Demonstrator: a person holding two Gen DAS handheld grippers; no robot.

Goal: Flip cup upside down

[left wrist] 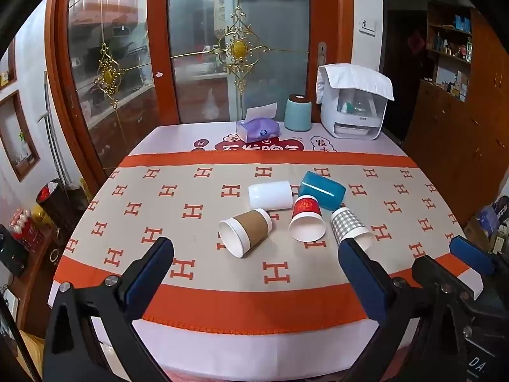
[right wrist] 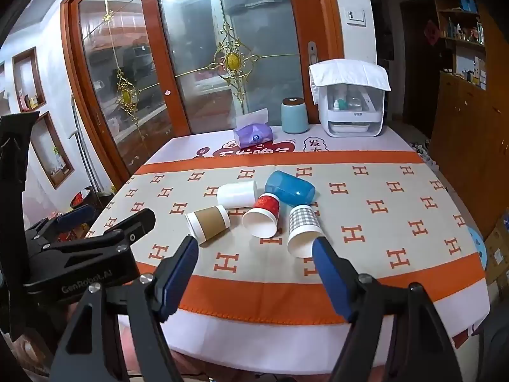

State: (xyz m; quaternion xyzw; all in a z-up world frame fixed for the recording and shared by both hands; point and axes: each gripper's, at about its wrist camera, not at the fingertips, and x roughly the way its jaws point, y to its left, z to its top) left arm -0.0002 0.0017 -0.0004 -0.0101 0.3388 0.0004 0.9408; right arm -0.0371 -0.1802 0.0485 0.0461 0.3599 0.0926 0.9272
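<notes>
1. The left gripper (left wrist: 256, 250) hovers over the near edge of the table (left wrist: 254, 343), its jaws wide apart and holding nothing; in the right wrist view its black body shows the lettering "GenRobot.AI".
2. The tablecloth (left wrist: 133, 210) is beige with an orange border and repeats an orange letter "H" across its surface.
3. 5 cups lie on their sides in a tight cluster at the middle of the cloth.
4. Furthest left is the brown-sleeved paper cup (left wrist: 245, 230), its white mouth turned toward the near left.
5. Behind it lies the white cup (left wrist: 270, 195).
6. The red cup (left wrist: 307, 219) carries a gold emblem too small to read; its mouth faces the cameras.
7. Behind the red cup, touching it, lies the blue plastic cup (left wrist: 323, 194).
8. Furthest right is the grey checked cup (right wrist: 302, 227), mouth toward the cameras, just beside the red cup.
9. The right gripper (right wrist: 254, 251) hovers in front of the cluster, jaws wide apart and empty.
10. At the far edge stand a purple tissue pack (left wrist: 257, 129), a teal canister (left wrist: 297, 113) and a white appliance (left wrist: 353, 111) draped with a white cloth.
11. Large red Chinese characters are printed on the far part of the table cover; they are partly hidden.
</notes>
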